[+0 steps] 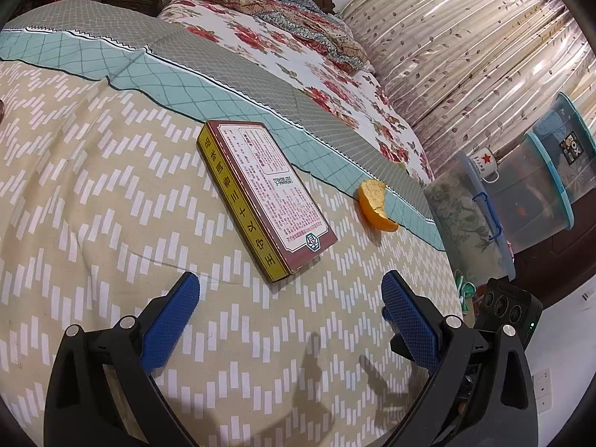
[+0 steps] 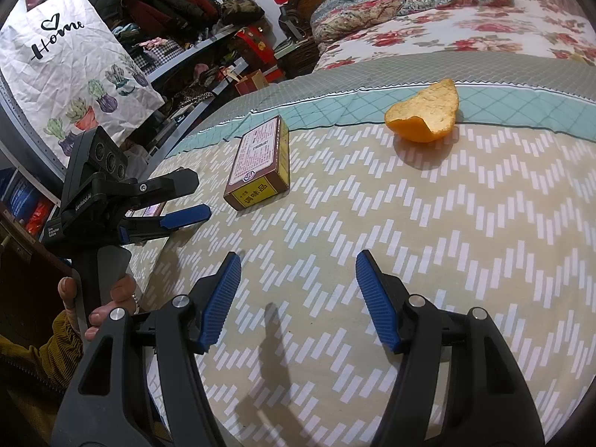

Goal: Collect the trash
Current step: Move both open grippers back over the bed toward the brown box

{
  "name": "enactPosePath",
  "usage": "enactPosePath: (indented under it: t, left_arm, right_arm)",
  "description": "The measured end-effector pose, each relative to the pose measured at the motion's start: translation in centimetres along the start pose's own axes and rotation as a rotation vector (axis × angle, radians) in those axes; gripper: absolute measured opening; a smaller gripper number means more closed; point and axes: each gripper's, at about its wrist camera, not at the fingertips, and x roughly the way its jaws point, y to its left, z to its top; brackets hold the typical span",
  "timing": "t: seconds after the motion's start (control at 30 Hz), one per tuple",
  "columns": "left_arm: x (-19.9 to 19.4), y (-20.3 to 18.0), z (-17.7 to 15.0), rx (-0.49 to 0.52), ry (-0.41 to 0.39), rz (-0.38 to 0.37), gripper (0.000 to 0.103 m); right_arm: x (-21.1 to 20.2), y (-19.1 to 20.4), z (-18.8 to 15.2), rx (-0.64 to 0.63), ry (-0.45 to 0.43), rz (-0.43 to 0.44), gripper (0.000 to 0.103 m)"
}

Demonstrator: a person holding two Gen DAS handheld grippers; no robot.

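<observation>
Currently both the left gripper [image 1: 290, 298] and right gripper [image 2: 298, 279] hover open above the bed [image 2: 465, 242], empty, aimed toward the box [image 1: 260, 193] and orange peel [image 2: 424, 115] for pickup.

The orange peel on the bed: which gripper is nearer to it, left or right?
Probably right. The right gripper points almost straight at the orange peel, open. The left gripper faces the box, with the peel further off to its right.
</observation>
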Motion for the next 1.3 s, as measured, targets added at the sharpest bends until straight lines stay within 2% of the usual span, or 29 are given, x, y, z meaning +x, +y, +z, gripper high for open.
enactPosePath:
  t: [0.47, 0.6, 0.77, 0.93, 1.1, 1.3]
  left_arm:
    - [0.0, 0.2, -0.1, 0.001, 0.002, 0.004, 0.094]
    - [-0.4, 1.2, -0.1, -0.035, -0.002, -0.018, 0.094]
    - [-1.0, 2.7, 0.6, -0.093, -0.013, -0.039, 0.094]
    - [-0.8, 1.9, 2.0, -0.068, -0.006, -0.024, 0.094]
    - [1.3, -0.4, 3.6, -0.007, 0.008, 0.062, 0.094]
    - [4.8, -2.3, 4.2, 0.073, 0.02, 0.253, 0.094]
  right_arm:
    - [0.0, -0.2, 0.1, 0.001, -0.001, -0.001, 0.066]
    - [0.0, -0.2, 0.1, 0.0, 0.0, -0.001, 0.066]
    - [0.0, -0.2, 0.1, 0.0, 0.0, -0.001, 0.066]
    - [0.0, -0.2, 0.1, 0.001, 0.0, 0.0, 0.066]
    - [0.0, -0.1, 0.1, 0.003, -0.001, 0.001, 0.066]
    - [0.1, -0.2, 0.3, 0.009, -0.004, 0.003, 0.066]
